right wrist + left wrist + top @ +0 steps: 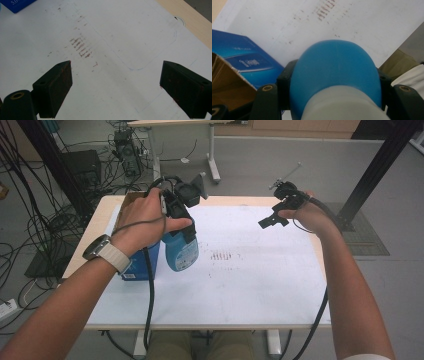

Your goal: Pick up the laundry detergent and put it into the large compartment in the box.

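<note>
My left claw [181, 217] is clamped on the blue bottle [181, 251], gripping it high up near the neck, just under the white cap end [342, 106]. In the left gripper view the two black jaws sit pressed against either side of the blue shoulder [334, 70], with the bottle's rounded body swelling out between them. From the high view the bottle hangs below my hand over the left part of the desk [260, 285], close beside the blue box [142, 262], though I can't quite tell whether its base touches the white sheet or hangs just above it.

My right claw [116, 83] is spread wide with nothing between its jaws, held above the bare white sheet near the smudged brown marks [81, 47]; in the high view it hovers over the right far corner of the desk [274, 219].

I judge the bottle to be smooth moulded plastic, fairly stiff at the shoulder but likely to give if squeezed lower on the belly. If there is liquid inside it will feel bottom-heavy and want to swing. The surface looks slick, so the narrowing under the cap is the sensible place to hold: the shoulder stops it sliding down through the pads.
</note>
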Available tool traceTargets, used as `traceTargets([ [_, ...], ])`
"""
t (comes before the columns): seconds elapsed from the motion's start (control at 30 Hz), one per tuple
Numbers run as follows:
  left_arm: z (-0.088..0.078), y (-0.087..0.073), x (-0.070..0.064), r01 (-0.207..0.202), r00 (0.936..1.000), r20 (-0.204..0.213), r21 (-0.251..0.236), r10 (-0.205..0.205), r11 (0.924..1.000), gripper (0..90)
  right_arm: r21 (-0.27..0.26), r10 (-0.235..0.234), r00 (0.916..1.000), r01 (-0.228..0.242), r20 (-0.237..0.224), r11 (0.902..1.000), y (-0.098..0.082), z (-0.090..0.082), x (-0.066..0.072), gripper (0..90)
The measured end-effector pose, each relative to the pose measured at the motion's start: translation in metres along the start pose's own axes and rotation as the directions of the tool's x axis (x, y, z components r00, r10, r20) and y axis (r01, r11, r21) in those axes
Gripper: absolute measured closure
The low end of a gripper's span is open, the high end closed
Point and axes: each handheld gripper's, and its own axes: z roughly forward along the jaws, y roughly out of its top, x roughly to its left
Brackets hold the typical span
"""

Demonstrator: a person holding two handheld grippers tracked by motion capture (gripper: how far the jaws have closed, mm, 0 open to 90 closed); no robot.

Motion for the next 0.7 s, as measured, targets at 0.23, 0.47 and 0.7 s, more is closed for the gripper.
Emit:
traceTargets([
  [0.23,-0.018,-0.004,0.007,0.08,0.9967,-0.017,0.015,-0.08,0.9967,38.7,-0.009,-0.023,0.9997,0.023,-0.006,0.9997,0.004,0.0,0.004,10.8],
  [0.47,-0.036,-0.01,0.014,0.151,0.988,-0.033,0.002,-0.151,0.9885,38.6,-0.014,-0.035,0.9993,0.035,-0.007,0.9993,0.005,0.0,0.007,10.8],
  [0.7,-0.056,-0.009,0.023,0.202,0.9782,-0.052,0.005,-0.201,0.9795,38.6,-0.019,-0.042,0.999,0.042,-0.016,0.9989,0.008,0.002,0.004,10.8],
])
